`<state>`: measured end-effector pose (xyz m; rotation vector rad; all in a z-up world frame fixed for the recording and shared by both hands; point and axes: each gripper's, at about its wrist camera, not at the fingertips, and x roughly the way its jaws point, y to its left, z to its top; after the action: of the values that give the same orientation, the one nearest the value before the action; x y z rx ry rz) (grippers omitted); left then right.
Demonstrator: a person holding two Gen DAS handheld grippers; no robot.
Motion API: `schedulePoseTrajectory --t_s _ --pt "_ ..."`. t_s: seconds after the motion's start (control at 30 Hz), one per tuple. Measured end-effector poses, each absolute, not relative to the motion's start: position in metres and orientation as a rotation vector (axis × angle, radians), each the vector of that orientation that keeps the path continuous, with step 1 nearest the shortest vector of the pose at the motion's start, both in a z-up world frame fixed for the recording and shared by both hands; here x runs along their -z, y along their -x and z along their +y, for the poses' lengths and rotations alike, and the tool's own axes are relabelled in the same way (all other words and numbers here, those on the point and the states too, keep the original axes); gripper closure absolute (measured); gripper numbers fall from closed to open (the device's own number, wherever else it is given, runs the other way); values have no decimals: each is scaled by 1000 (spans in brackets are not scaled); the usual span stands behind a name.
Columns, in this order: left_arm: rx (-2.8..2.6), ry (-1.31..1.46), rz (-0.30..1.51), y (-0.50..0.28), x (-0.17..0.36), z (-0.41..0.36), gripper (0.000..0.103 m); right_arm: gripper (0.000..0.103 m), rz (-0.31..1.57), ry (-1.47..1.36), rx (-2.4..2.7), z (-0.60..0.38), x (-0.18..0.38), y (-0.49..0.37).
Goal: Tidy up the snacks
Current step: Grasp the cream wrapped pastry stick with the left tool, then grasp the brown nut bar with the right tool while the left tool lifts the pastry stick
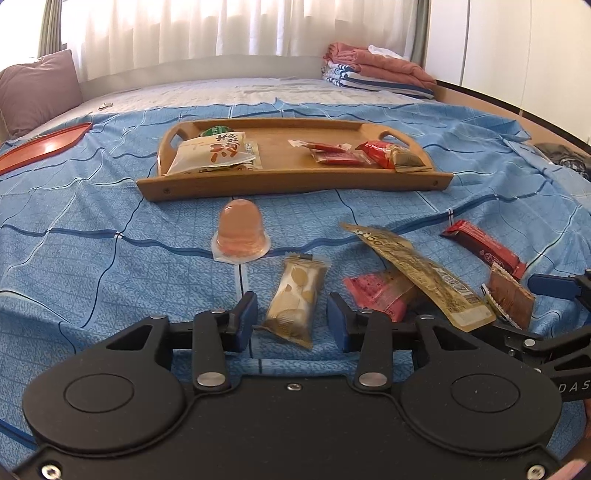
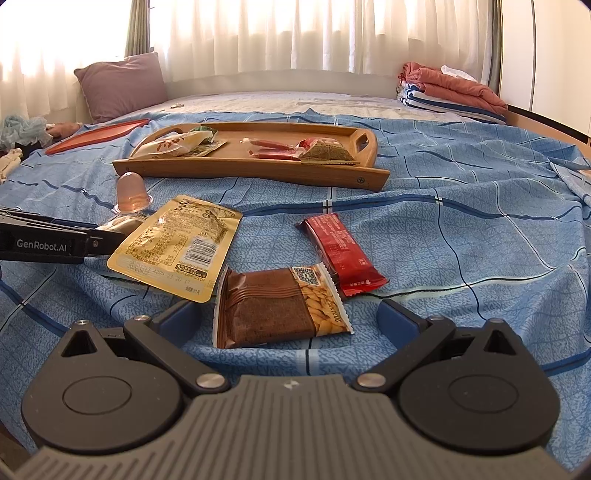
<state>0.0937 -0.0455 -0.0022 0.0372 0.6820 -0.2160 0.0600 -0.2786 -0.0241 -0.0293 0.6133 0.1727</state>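
Tray [image 1: 295, 182] at twelve o'clock held several packets; six snacks remained on the bedsheet [image 1: 92, 258]; left gripper [image 1: 291, 317] straddled the cream wafer packet [image 1: 295, 299] unpinched, right gripper [image 2: 288, 317] spread around the brown biscuit packet [image 2: 273, 306].

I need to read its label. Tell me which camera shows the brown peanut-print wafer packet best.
The right wrist view: the brown wafer packet lies flat and whole between the open right gripper, print facing the lens. The left wrist view shows it only small and edge-on at the right.

Home bedroom: bed [image 1: 110, 229], pillow [image 1: 37, 92], curtains [image 1: 184, 29]
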Motion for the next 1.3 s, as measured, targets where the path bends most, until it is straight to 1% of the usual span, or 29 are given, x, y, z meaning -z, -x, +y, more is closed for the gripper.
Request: schedulePoseTrajectory --t_s 0.03,0.07,0.23,0.37,0.4,0.47,0.6,0.63,0.67,0.73,0.9,0.93,1.0,1.1,1.17,1.23,1.3 --pt "221 -40 680 -93 2 -46 70 4 613 23 -176 -279 24 -59" --pt "225 -42 677 -92 1 -46 75 4 612 13 -177 -278 23 -58" --pt "234 -28 679 -89 -1 -44 76 9 608 13 -212 -267 21 -47" --pt "229 -13 681 -89 -2 -42 80 18 607 31 -213 -256 18 -43" --pt "230 -8 682 -88 -3 -41 80 20 607 19 -209 -257 17 -43" --pt "231 -6 683 -88 -3 -40 80 25 610 -3 -196 -259 15 -44" --pt "233 -23 680 -87 -1 -40 79 28 610 -61 -194 -267 13 -46" --pt "232 -26 680 -87 0 -40 79 31 608 -80 -193 -270 13 -47" --pt "231 -28 680 -87 0 -41 79 36 607 -90 -187 -271 12 -47" --pt "228 -26 684 -88 1 -41 77 39 607 -93 -178 -273 11 -48" --pt "225 -3 693 -91 1 -40 74 38 606 -171 -192 -283 9 -45" --pt "224 -2 694 -92 2 -39 74 35 605 -199 -194 -286 9 -45" --pt "223 -4 693 -92 2 -39 73 34 597 -253 -180 -291 8 -45" --pt "223 -3 693 -93 2 -39 74 26 592 -324 -148 -296 8 -50" --pt "223 -1 693 -94 2 -39 74 18 589 -379 -143 -300 7 -53" --pt "226 1 693 -94 2 -39 74 15 585 -400 -146 -301 5 -55" --pt "229 7 694 -94 2 -38 73 15 588 -397 -150 -300 3 -56"
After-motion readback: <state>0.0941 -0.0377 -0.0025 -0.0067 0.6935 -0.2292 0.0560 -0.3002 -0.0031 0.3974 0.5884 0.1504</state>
